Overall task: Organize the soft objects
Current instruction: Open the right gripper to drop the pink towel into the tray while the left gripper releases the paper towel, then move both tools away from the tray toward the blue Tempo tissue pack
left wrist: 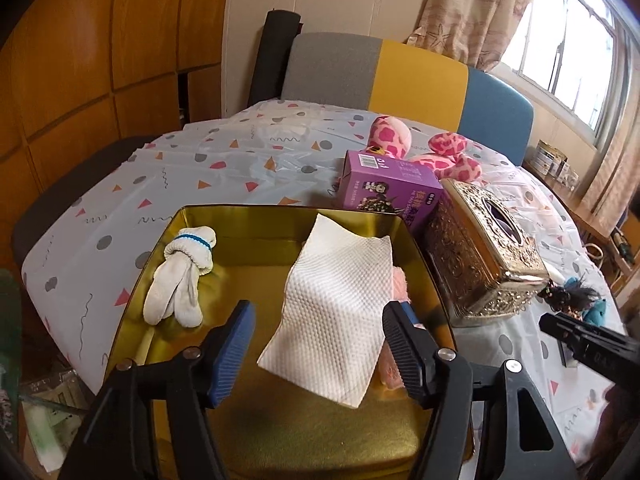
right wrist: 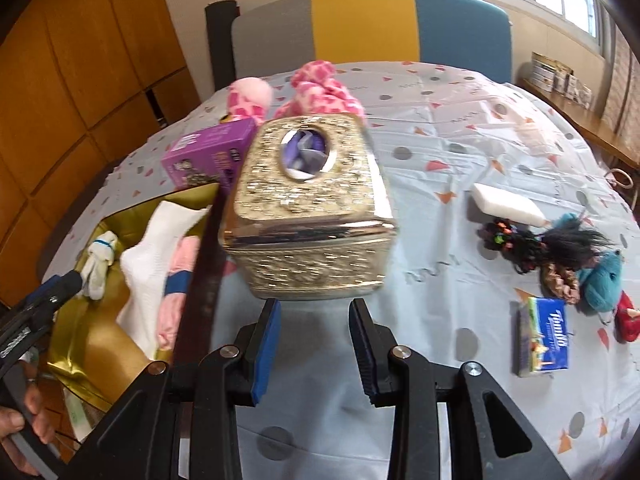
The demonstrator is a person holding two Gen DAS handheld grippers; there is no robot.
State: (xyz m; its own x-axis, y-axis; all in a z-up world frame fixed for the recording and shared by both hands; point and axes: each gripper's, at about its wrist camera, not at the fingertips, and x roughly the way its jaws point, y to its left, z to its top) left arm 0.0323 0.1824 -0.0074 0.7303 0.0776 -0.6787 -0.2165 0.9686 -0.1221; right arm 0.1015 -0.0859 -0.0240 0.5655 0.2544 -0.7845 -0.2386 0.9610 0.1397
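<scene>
Partly hidden under the paper towel (left wrist: pixel 334 308), a pink cloth (left wrist: pixel 400 278) shows; both tools (left wrist: pixel 316 354) (right wrist: pixel 314 344) gape empty.

A white embossed paper towel (left wrist: pixel 334 308) covers most of a pink soft item (left wrist: pixel 390 364) in the gold metal tray (left wrist: pixel 280 216); its form cannot be determined. The purple cardboard box (left wrist: pixel 390 188) hides the lower part of the pink spotted plush toy (left wrist: pixel 444 152). The ornate gold tissue box (right wrist: pixel 308 208) is motion-blurred. The red object (right wrist: pixel 626 316) at the surface's right edge is too small to identify.
</scene>
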